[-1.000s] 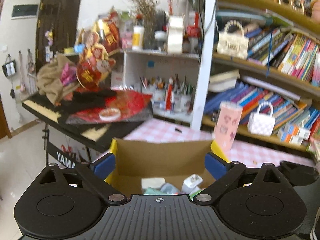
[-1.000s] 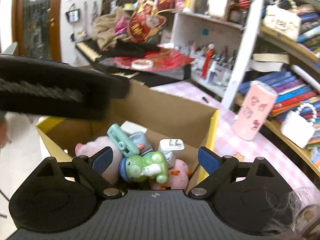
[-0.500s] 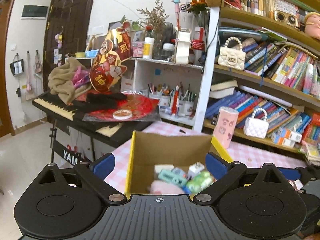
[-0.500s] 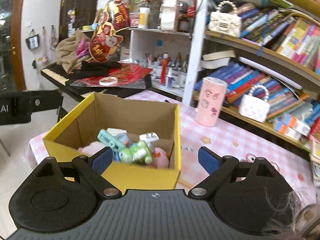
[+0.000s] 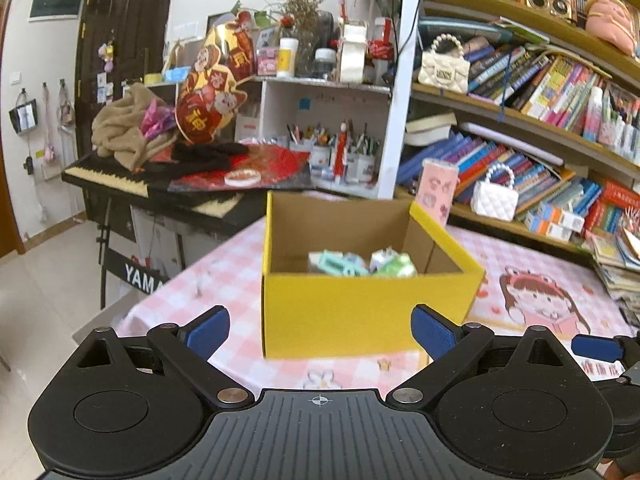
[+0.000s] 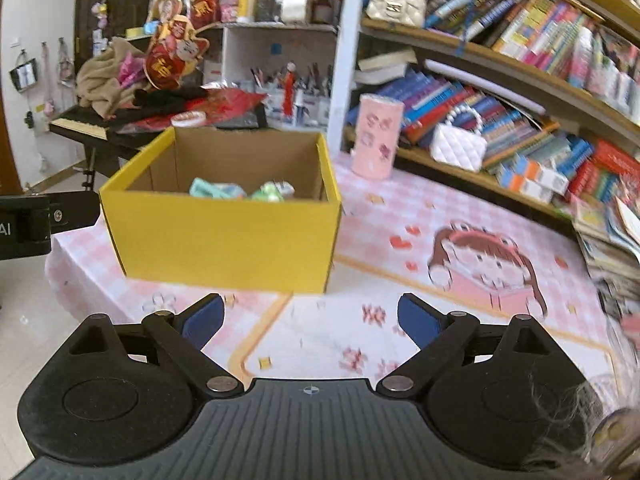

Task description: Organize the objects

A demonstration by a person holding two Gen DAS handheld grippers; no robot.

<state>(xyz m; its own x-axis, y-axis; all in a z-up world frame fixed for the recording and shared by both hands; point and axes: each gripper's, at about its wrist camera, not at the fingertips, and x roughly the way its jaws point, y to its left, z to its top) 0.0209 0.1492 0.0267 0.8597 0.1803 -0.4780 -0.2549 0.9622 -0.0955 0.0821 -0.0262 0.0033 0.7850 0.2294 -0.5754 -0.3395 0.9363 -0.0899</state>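
A yellow cardboard box stands on the pink checked tablecloth; it also shows in the right wrist view. Small toys lie inside it, among them a mint clip and a green toy. My left gripper is open and empty, just in front of the box. My right gripper is open and empty, in front of the box and to its right. The right gripper's blue fingertip shows at the right edge of the left wrist view.
A pink cylinder stands behind the box. A white quilted bag and books fill the shelves at the back right. A keyboard piled with cloth and red decorations stands at the left. The table's left edge is near.
Both grippers have pulled back from over the box; it now stands further away, whole and in front of them. Nothing was picked up.
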